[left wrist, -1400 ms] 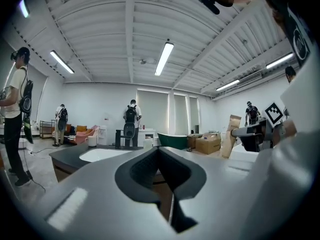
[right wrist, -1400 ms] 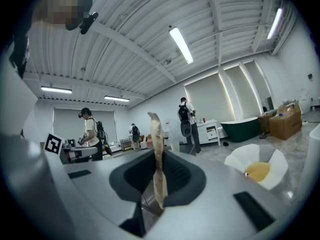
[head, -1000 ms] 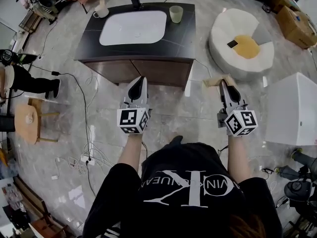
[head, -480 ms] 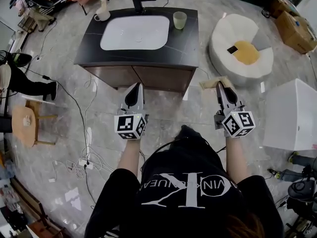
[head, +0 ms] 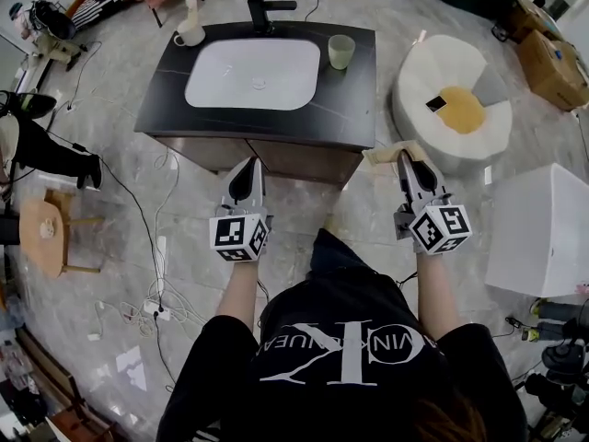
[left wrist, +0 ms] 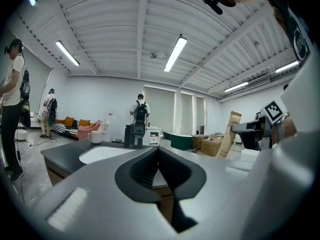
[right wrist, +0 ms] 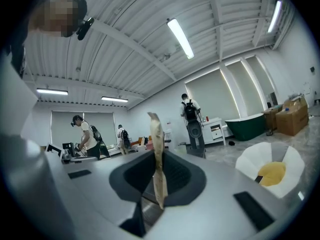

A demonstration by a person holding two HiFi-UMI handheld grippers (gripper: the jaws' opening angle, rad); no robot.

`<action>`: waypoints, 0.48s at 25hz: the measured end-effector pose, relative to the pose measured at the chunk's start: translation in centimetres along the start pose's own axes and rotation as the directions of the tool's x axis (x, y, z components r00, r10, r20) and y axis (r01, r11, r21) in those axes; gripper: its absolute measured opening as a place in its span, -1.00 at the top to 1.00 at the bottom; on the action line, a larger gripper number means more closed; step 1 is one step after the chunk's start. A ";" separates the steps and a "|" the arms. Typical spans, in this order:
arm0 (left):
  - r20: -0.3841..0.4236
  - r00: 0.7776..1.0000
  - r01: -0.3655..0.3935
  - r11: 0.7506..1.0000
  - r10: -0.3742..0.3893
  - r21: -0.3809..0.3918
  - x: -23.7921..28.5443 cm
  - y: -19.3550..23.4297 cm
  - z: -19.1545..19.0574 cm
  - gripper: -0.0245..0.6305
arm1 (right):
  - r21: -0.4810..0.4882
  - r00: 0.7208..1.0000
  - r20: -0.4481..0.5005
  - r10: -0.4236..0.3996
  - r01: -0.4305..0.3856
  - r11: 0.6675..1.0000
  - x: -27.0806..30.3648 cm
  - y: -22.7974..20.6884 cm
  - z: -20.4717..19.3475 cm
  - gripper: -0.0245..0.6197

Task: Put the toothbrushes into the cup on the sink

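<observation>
At the far left a small round wooden stool (head: 44, 228) stands on the floor, with loose cables (head: 161, 293) trailing nearby. Ahead of you is the dark counter (head: 354, 99) with its white basin (head: 253, 74); a white mug (head: 190, 34) sits at the back left corner and the black tap (head: 267, 5) stands behind the basin. Your left gripper (head: 248, 164) hangs in front of the cabinet, short of the counter, its jaws pressed together with nothing between them (left wrist: 159, 153). The cup (head: 341, 51) stands upright on the counter just right of the basin, well apart from both grippers. Your right gripper (head: 404, 158) is level with the left one, off the counter's right front corner, and it pinches a flat tan packet (head: 386, 154) that sticks out to the left past its tips; seen edge-on from that gripper (right wrist: 157, 159), the packet (right wrist: 155, 129) rises as a thin strip between the jaws. Further right are a round white floor seat (head: 423, 72) with a yellow centre, a white box (head: 543, 219) and cardboard cartons (head: 552, 49).
</observation>
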State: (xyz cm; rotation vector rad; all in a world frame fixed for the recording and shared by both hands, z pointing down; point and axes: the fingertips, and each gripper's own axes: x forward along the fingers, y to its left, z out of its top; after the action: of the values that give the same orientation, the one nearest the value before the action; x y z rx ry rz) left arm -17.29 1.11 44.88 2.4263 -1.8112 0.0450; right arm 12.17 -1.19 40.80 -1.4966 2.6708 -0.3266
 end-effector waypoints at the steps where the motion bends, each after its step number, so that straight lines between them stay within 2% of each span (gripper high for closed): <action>1: 0.000 1.000 0.005 1.000 -0.005 0.004 0.7 0.2 0.2 0.89 | 0.005 1.000 0.004 0.001 -0.001 1.000 0.9 -0.3 0.2 0.77; 12: -0.004 1.000 0.026 0.999 -0.026 0.025 8.9 2.2 1.9 0.89 | 0.022 0.999 0.007 0.035 -0.035 0.999 9.0 -2.9 1.4 0.77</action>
State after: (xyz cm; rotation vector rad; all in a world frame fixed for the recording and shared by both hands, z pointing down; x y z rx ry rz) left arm -16.91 -8.15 43.95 2.4650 -1.7873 0.0700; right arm 10.09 -10.52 40.52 -1.4400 2.6758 -0.3477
